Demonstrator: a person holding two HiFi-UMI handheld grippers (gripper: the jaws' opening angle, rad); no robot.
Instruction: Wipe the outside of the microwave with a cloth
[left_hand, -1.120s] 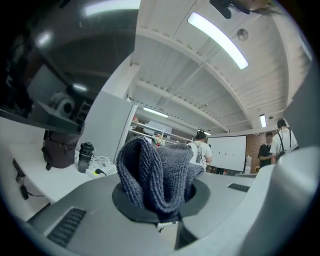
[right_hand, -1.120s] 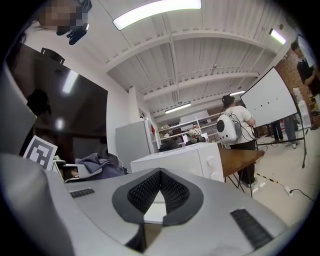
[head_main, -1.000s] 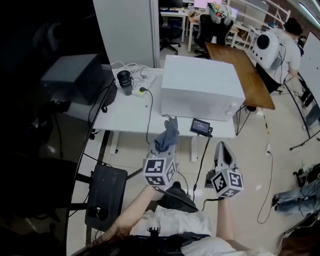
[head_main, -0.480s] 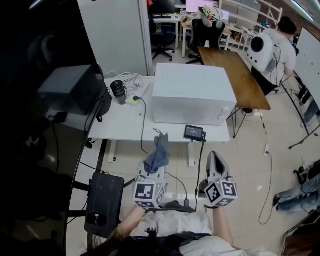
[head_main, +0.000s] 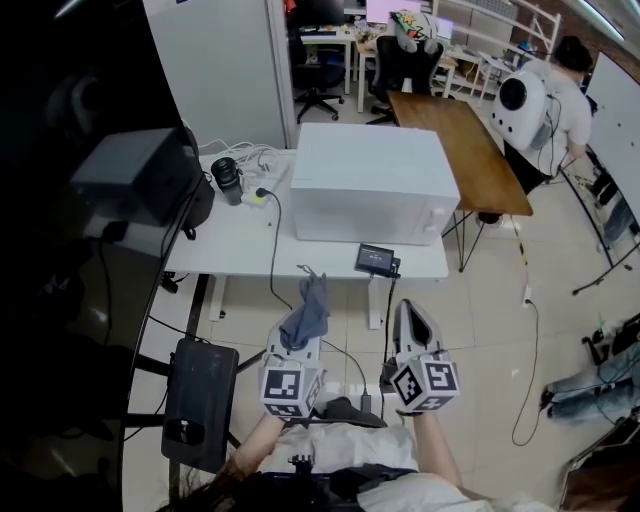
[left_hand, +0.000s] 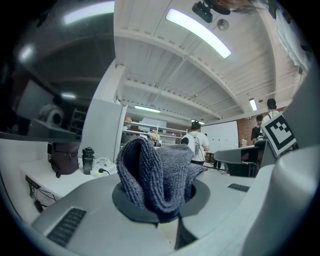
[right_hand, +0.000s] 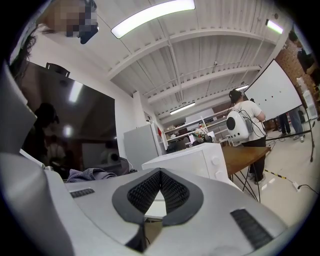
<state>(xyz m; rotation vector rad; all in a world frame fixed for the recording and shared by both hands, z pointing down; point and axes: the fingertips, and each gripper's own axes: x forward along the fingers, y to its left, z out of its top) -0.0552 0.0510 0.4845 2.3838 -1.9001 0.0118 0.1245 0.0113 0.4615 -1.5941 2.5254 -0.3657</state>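
While you stand back from the white desk (head_main: 225, 240), your left hand-held gripper (head_main: 300, 342) is clamped on a crumpled blue-grey towelling cloth (head_main: 306, 310). Its folds stand up out of the jaws and fill the gap between them. Your right hand-held gripper (head_main: 407, 312) is just beside it, jaws closed tip to tip with nothing between them. Both hang over the pale tiled floor (head_main: 480, 300), short of the desk's front edge.

The white boxy microwave (head_main: 372, 180) sits on the right half of the desk, well apart from the cloth and untouched by it. A small black screen unit (head_main: 375, 258) is at the desk's front edge, between the grippers and the microwave's near face.

Left of the microwave are a white power strip with cables (head_main: 256, 192), a black tumbler (head_main: 225, 176), a black bag (head_main: 196, 200) and a dark grey box (head_main: 135, 170). A black rectangular object (head_main: 195, 400) lies on the floor at your left. Behind the microwave a brown wooden table (head_main: 460, 135) runs away from you, with a person in a white shirt (head_main: 572, 95) past it.
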